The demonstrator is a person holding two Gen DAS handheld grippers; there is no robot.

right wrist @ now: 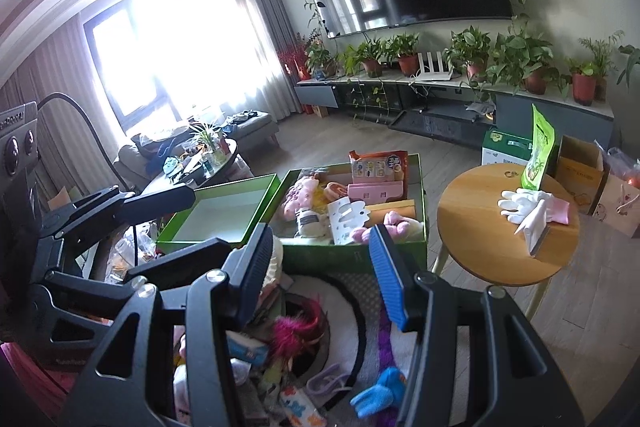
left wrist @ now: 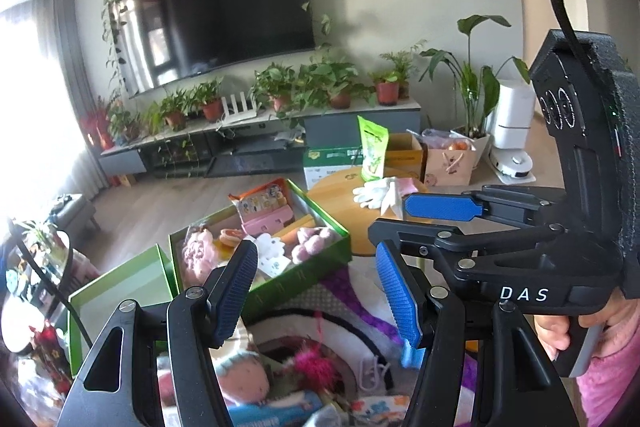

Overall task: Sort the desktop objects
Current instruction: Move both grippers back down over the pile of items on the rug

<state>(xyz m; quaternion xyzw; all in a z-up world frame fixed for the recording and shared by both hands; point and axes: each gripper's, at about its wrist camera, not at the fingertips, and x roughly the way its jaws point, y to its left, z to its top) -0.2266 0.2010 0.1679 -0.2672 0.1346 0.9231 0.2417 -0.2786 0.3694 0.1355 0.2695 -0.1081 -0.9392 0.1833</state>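
Note:
A green box [left wrist: 304, 279] [right wrist: 340, 255] holds plush toys, a pink case and snack packs. Its empty green lid [left wrist: 120, 291] [right wrist: 224, 211] lies to its left. Below both grippers, a pile on a patterned cloth includes a pink fluffy toy [left wrist: 316, 363] [right wrist: 296, 331], a doll [left wrist: 240, 375] and a blue sock [right wrist: 376, 395]. My left gripper [left wrist: 318, 297] [right wrist: 208, 223] hangs open above the pile with nothing between its fingers. My right gripper [right wrist: 322, 273] [left wrist: 404, 217] is open and empty too, just to the right of the left one.
A round wooden table [left wrist: 336, 199] [right wrist: 480, 239] at the right carries white gloves [right wrist: 516, 205] and a green pouch [right wrist: 540, 155]. Cardboard boxes and a paper bag stand behind it. A TV bench with potted plants lines the far wall. A sofa and a cluttered side table stand left.

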